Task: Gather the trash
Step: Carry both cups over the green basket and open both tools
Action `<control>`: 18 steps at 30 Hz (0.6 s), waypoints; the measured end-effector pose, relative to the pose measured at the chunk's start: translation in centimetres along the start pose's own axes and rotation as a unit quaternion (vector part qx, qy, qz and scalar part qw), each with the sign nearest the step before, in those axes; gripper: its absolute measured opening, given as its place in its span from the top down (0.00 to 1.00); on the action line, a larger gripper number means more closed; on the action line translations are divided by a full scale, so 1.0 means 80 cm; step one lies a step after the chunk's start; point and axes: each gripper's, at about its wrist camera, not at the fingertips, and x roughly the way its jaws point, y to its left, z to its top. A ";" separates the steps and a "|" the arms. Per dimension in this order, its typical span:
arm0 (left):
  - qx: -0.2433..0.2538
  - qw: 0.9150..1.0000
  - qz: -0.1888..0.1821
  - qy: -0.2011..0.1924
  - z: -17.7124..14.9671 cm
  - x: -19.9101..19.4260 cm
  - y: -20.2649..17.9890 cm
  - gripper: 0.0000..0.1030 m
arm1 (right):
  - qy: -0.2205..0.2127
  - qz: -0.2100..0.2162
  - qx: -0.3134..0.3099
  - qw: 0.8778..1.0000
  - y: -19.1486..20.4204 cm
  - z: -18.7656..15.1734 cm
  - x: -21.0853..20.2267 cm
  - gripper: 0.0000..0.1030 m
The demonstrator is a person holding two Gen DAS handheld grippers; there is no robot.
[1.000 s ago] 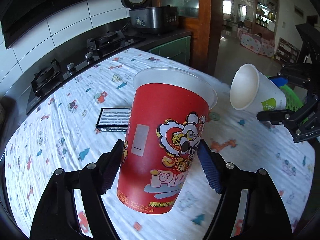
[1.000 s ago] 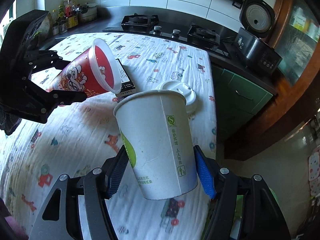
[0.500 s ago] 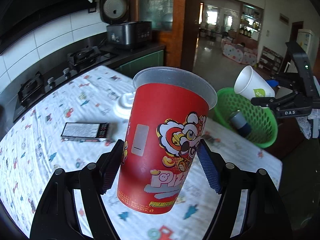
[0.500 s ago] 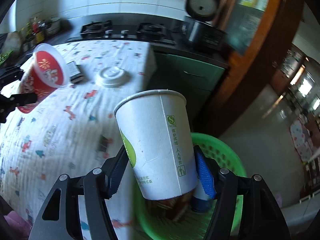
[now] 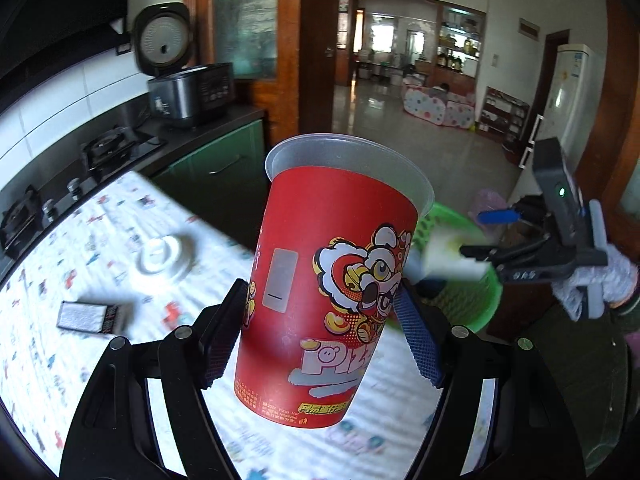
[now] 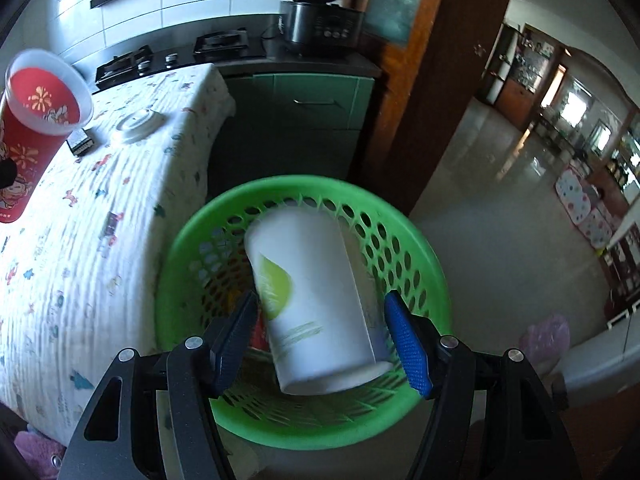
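Observation:
My left gripper (image 5: 320, 336) is shut on a red Pizza Hut paper cup (image 5: 332, 280) and holds it above the table edge; the cup also shows in the right wrist view (image 6: 32, 120). My right gripper (image 6: 320, 340) is open above a green perforated basket (image 6: 424, 256). A white paper cup with a green leaf mark (image 6: 316, 300) is blurred between the spread fingers, free of the pads, dropping into the basket. In the left wrist view the right gripper (image 5: 476, 236) hangs over the basket (image 5: 480, 304), with the white cup (image 5: 448, 260) blurred below it.
A table with a patterned white cloth (image 6: 100, 248) holds a white plastic lid (image 6: 138, 122) and a small dark box (image 6: 80, 142). Behind are a gas hob (image 6: 176, 52), a rice cooker (image 6: 312, 4) and a green cabinet (image 6: 304, 120). The basket stands beside the table's end.
My right gripper swung from the table to over the basket, opened and let go of the white cup, which is falling in. My left gripper carried the red cup toward the basket.

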 end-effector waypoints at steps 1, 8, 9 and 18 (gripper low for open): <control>0.002 1.000 -0.002 0.001 0.002 0.004 -0.005 0.30 | 0.001 0.002 0.003 1.000 -0.003 -0.004 0.002 0.39; 0.005 1.000 -0.022 0.013 0.020 0.042 -0.035 0.30 | 0.005 0.008 0.024 1.000 -0.022 -0.023 0.014 0.38; 0.006 1.000 -0.025 0.016 0.022 0.047 -0.038 0.30 | 0.003 0.009 0.026 1.000 -0.025 -0.025 0.012 0.38; -0.002 0.998 -0.046 0.049 0.039 0.111 -0.077 0.29 | -0.026 0.008 0.036 0.999 -0.040 -0.044 -0.025 0.32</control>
